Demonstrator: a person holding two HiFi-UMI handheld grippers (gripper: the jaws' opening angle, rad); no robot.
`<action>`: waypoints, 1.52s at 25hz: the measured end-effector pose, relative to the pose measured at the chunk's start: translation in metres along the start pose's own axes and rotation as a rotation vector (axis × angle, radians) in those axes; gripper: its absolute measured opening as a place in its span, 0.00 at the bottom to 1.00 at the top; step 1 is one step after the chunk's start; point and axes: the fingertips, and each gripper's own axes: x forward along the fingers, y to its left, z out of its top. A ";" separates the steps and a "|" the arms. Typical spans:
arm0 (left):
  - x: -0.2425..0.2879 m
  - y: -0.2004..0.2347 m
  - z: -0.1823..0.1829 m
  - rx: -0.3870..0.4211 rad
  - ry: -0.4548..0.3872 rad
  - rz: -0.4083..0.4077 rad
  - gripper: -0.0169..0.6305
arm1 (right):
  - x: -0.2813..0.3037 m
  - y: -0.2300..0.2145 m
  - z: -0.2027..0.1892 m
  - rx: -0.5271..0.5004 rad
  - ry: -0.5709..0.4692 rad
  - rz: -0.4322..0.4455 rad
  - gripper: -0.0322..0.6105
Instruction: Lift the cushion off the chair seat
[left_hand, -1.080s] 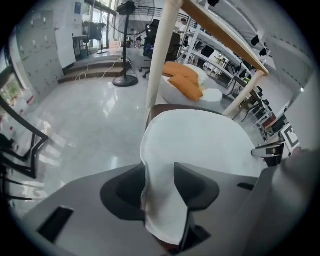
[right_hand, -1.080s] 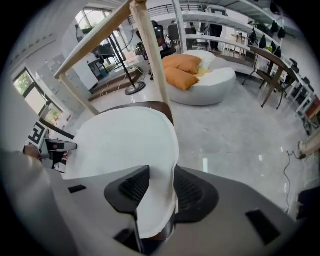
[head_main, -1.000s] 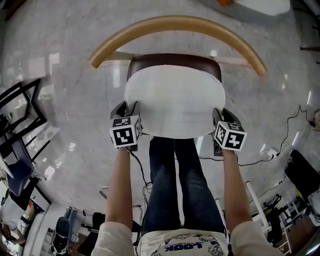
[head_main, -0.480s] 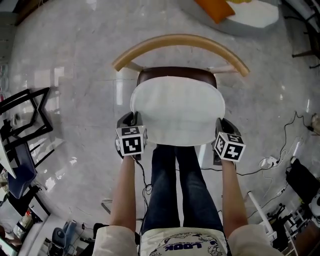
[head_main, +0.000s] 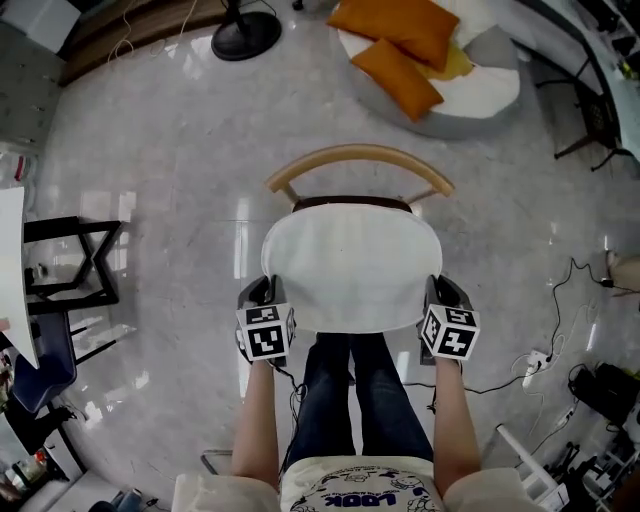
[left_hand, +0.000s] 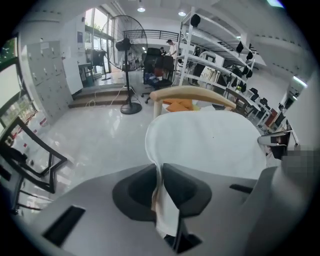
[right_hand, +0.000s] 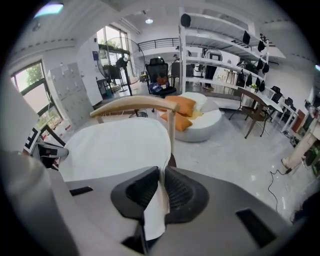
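Note:
The white cushion (head_main: 350, 265) hangs flat in the air above the chair (head_main: 360, 157), whose curved wooden backrest and a strip of dark seat (head_main: 350, 203) show beyond it. My left gripper (head_main: 262, 298) is shut on the cushion's left edge (left_hand: 161, 175), the fabric pinched between its dark pads. My right gripper (head_main: 440, 296) is shut on the cushion's right edge (right_hand: 161, 192) in the same way. The cushion (left_hand: 210, 145) spreads out ahead of the left jaws, and the cushion (right_hand: 117, 147) also lies left of the right jaws. The person's legs stand under its near edge.
A round white lounge bed with orange pillows (head_main: 400, 45) lies beyond the chair. A fan base (head_main: 245, 35) stands at the far left. A black frame (head_main: 70, 260) is on the left. Cables (head_main: 560, 350) trail over the marble floor at the right.
Both grippers have risen together with the cushion pinched between them, lifting it off the dark seat. The chair now looks smaller and farther below, and more of the room shows.

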 end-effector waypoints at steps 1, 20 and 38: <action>-0.014 0.002 0.004 -0.004 -0.012 0.001 0.11 | -0.013 0.004 0.007 -0.003 -0.014 -0.001 0.14; -0.233 0.004 0.105 -0.051 -0.328 0.035 0.11 | -0.225 0.044 0.121 -0.022 -0.353 0.006 0.14; -0.398 -0.024 0.171 -0.033 -0.673 0.044 0.10 | -0.382 0.047 0.193 -0.043 -0.695 0.021 0.14</action>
